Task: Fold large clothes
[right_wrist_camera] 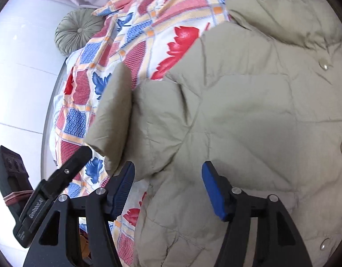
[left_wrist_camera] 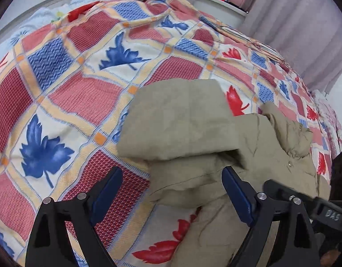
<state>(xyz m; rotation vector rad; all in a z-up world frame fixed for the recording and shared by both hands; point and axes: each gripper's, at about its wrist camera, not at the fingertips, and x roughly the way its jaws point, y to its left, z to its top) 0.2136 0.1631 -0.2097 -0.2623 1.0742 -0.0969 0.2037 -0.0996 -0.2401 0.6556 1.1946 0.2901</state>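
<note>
- Early in the fold, by the look of it — olive padded jacket (right_wrist_camera: 248, 115) spread front-up on the patchwork bedspread (left_wrist_camera: 81, 93), snaps visible down its front, body not yet doubled over.
- Sleeve (left_wrist_camera: 179, 120) lying bent back on itself at the jacket's side, cuff end resting on the bedspread beside the torso (whether placed there on purpose or merely flopped, cannot be told).
- Likely step in hand: bringing that sleeve across the chest before folding the body.
- Next move, as a judgement: pinching the sleeve near the cuff, lifting it clear, laying it flat over the front panel — puffy fill likely to spring back, so a firm bite and a pressing-down afterwards.
- Left gripper (left_wrist_camera: 172, 178): jaws wide apart, nothing between them, poised over the sleeve's lower fold; contact with the cloth not certain from this angle.
- Right gripper (right_wrist_camera: 168, 173): jaws likewise spread, holding nothing, hovering just above the jacket near the armpit seam.
- Both grippers close together — the left one's black body showing at the lower left of the right wrist view.
- Round green cushion (right_wrist_camera: 78, 30) at the bed's far end, well apart from the work.
</note>
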